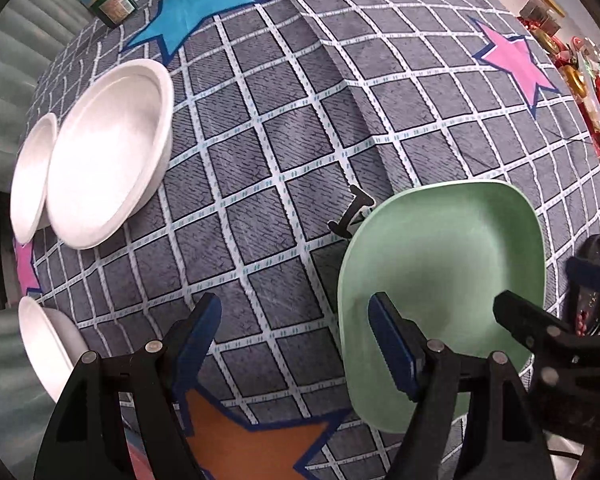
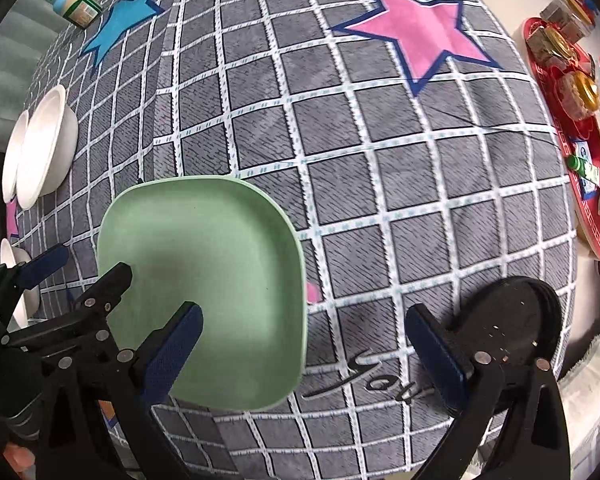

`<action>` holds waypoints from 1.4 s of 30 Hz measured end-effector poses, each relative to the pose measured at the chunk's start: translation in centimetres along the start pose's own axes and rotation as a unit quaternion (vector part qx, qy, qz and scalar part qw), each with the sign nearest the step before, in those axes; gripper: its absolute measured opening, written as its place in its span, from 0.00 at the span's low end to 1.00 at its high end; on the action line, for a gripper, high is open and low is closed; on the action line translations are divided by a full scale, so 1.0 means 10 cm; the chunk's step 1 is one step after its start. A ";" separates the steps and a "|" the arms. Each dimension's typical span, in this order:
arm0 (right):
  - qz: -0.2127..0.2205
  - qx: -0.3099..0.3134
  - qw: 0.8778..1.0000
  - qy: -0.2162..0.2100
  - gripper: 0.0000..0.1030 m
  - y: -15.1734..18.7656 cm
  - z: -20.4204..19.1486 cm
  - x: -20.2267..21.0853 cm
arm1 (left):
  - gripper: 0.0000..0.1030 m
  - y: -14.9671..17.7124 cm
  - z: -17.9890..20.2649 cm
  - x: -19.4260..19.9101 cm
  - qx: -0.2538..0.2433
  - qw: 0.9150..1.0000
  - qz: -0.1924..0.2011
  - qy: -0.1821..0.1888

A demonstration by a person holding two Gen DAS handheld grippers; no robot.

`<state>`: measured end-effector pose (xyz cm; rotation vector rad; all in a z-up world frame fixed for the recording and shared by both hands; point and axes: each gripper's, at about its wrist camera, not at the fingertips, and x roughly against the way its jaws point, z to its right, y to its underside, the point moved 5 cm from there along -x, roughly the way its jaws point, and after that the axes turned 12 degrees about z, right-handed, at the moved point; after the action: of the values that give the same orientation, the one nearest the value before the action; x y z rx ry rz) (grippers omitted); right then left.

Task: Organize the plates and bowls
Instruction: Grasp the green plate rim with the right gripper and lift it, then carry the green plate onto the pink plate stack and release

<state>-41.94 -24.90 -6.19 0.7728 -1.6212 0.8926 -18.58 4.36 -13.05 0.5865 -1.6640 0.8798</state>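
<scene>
Both claws, left (image 1: 296, 344) & right (image 2: 304, 344), are hovering wide open w/ nothing held, flanking the pale green square plastic plate (image 2: 204, 276) lying flat on the checked-cloth table (image 2: 340, 160); next probably needs a rim grip.

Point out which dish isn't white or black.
The green plate, square with rounded corners, lying between both open grippers; the others are round white bowls and black plates.

Left tongs (image 1: 296, 344): black plastic arms, tapering forward; silver round rivets at the joints.
Left pads (image 1: 392, 346): dark blue, ribbed.
Right tongs (image 2: 304, 344): same black arms, silver rivets.
Right pads (image 2: 172, 352): dark blue, fine woven texture.
Skin: fingertip at lower left corner, right wrist view.
</scene>
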 end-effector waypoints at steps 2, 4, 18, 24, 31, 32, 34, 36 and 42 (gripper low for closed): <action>-0.009 0.005 1.000 0.000 0.76 0.04 -0.14 -0.09 | 0.75 -0.03 -0.01 -0.07 0.000 1.000 -0.004 0.006; -0.011 0.005 1.000 -0.001 0.68 0.06 -0.16 -0.11 | 0.74 -0.03 0.03 -0.12 -0.001 1.000 -0.010 0.013; -0.024 -0.005 0.999 -0.026 0.23 0.37 -0.22 -0.05 | 0.30 0.21 0.24 -0.06 -0.009 0.997 -0.026 0.071; -0.048 0.009 0.998 -0.035 0.23 0.97 -0.30 0.00 | 0.30 0.72 0.28 0.00 -0.037 0.996 -0.037 0.068; -0.068 0.017 0.996 -0.050 0.23 1.53 -0.37 0.08 | 0.30 1.12 0.38 0.04 -0.052 0.995 -0.052 0.065; -0.072 0.019 0.996 -0.051 0.23 1.58 -0.38 0.09 | 0.30 1.14 0.41 0.04 -0.052 0.995 -0.056 0.065; -0.075 0.017 0.996 -0.054 0.23 1.71 -0.37 0.12 | 0.30 1.22 0.45 0.06 -0.053 0.995 -0.055 0.068; -0.075 0.015 0.995 -0.059 0.23 1.77 -0.36 0.16 | 0.30 1.33 0.46 0.11 -0.056 0.995 -0.051 0.068; -0.062 0.020 0.996 -0.061 0.23 1.66 -0.18 0.36 | 0.30 1.22 0.48 0.25 -0.066 0.995 -0.048 0.061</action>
<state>-55.87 -15.10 -5.06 0.9618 -1.6468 0.8053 -31.36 7.98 -14.21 0.5075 -1.5582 0.7153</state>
